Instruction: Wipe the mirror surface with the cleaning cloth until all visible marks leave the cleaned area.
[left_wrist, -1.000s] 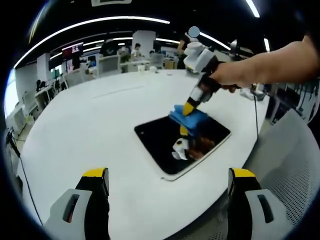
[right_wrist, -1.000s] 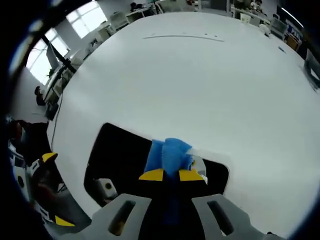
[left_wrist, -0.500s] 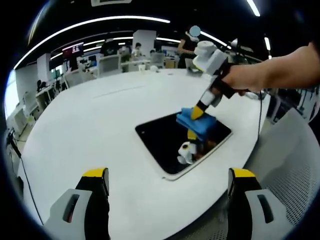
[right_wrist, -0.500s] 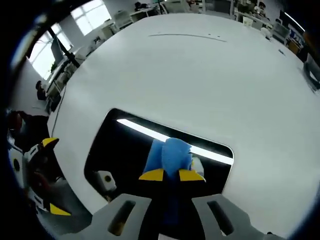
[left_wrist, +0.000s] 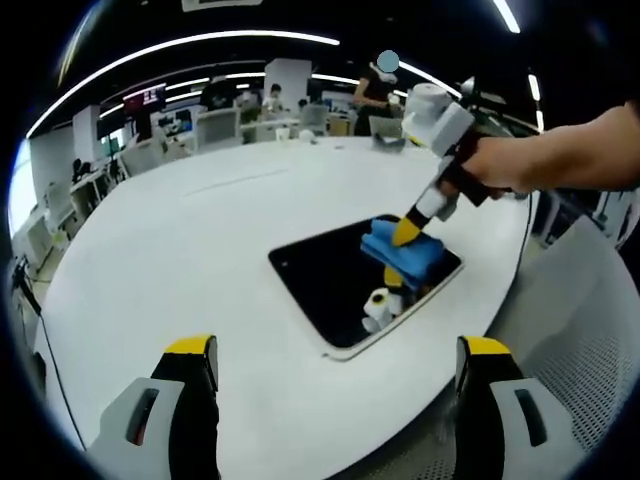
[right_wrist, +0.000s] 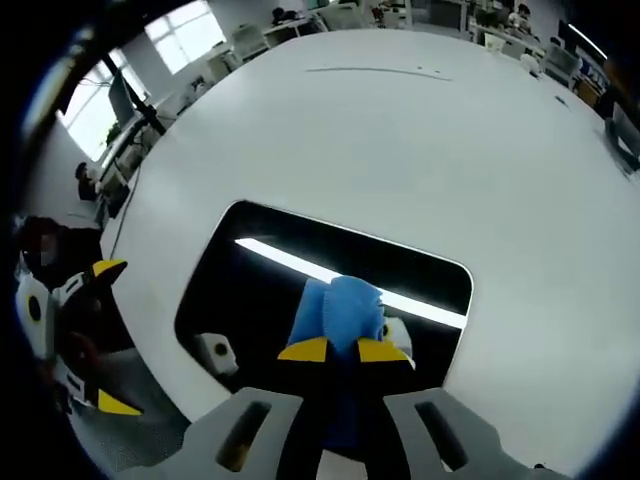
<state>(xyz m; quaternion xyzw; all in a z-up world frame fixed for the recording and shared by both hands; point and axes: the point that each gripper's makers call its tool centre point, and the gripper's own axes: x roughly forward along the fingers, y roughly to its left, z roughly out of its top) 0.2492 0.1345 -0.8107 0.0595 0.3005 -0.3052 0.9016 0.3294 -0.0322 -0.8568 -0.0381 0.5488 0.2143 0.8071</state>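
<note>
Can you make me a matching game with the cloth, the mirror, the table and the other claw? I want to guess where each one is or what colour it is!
Things:
1. cleaning cloth
2. mirror
3. table
4. left claw

Clues:
A. white and round
B. open, holding nothing
C. blue, pinched in the right claw
D. dark, lying flat on the table

Pairs: 1-C, 2-D, 3-A, 4-B

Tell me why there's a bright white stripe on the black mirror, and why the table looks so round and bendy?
In the right gripper view, the stripe on the mirror beside the blue cloth is a ceiling light's reflection. In the left gripper view, the fisheye lens bends the white table and the ceiling lights into curves.
</note>
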